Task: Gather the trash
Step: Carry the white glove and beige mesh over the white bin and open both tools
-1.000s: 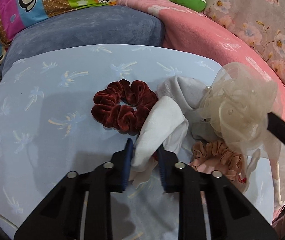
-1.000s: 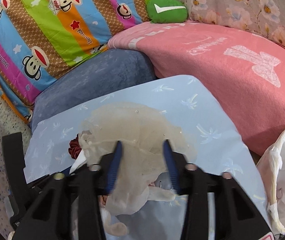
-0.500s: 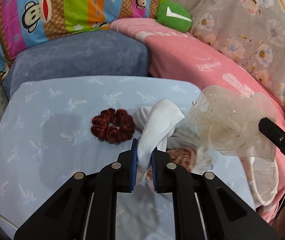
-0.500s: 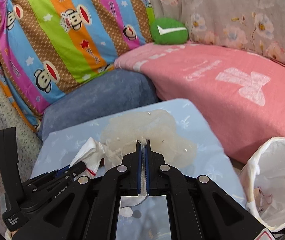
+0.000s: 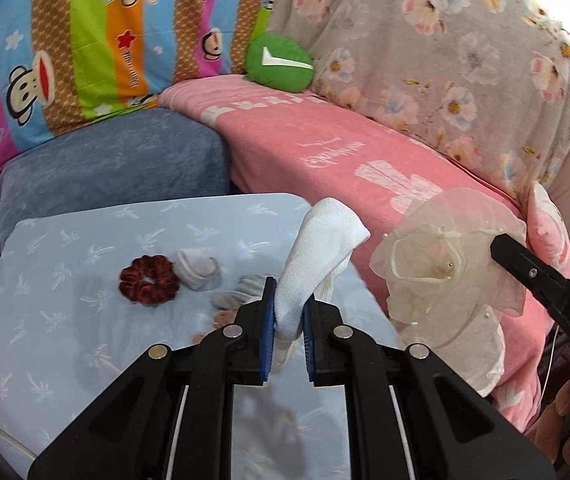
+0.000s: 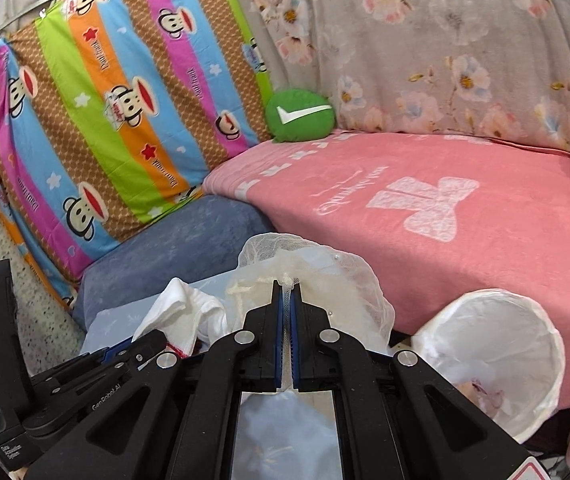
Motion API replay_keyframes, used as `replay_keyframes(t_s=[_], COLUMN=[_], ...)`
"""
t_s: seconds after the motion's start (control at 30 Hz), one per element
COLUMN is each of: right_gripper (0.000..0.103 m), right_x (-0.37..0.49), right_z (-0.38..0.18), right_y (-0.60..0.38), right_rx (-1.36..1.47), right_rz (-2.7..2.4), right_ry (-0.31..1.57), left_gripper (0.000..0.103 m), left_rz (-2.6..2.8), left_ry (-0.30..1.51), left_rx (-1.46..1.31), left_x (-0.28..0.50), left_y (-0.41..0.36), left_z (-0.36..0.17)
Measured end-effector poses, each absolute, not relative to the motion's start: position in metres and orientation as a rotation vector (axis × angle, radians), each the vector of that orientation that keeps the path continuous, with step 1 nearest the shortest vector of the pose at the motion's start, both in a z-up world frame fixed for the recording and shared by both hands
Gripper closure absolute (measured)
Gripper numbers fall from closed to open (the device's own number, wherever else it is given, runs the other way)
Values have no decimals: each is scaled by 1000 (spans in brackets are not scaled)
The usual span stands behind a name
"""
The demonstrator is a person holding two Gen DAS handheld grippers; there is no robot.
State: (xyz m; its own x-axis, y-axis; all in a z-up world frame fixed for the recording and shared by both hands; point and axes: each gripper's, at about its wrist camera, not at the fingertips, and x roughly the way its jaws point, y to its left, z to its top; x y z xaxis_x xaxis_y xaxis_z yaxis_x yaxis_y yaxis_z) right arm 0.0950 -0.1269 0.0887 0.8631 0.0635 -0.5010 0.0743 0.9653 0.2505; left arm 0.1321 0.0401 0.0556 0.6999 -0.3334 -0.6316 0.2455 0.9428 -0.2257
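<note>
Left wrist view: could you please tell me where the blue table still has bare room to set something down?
The blue table is bare along its left side, left of the red scrunchie, and along the far edge by the blue cushion. The near left corner is free too. It is crowded mid-right, where the white sock, grey sock and pink scrunchie lie.

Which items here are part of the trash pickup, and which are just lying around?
In the job:
- white cloth, pinched in the left gripper
- sheer beige bow, clamped in the right gripper
- bin with white liner, lower right

Lying about for now:
- dark red scrunchie
- grey balled sock
- green pillow
- pink blanket
</note>
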Motion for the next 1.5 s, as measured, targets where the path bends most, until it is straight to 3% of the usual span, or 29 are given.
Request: replay_keyframes(t_s=[0.87, 1.43, 1.5], right_gripper=[100, 100, 100], right_x=[10, 10, 11], right_z=[56, 41, 40], right_y=[-292, -328, -330], right_rx=[427, 468, 470], right_rz=[-278, -326, -327], right_ry=[528, 537, 537], left_gripper=[91, 89, 84], left_rz=[-670, -728, -723], left_ry=[778, 845, 851], left_rx=[63, 116, 119], left_x=[93, 96, 98], left_y=[-138, -188, -189], left_z=[41, 20, 17])
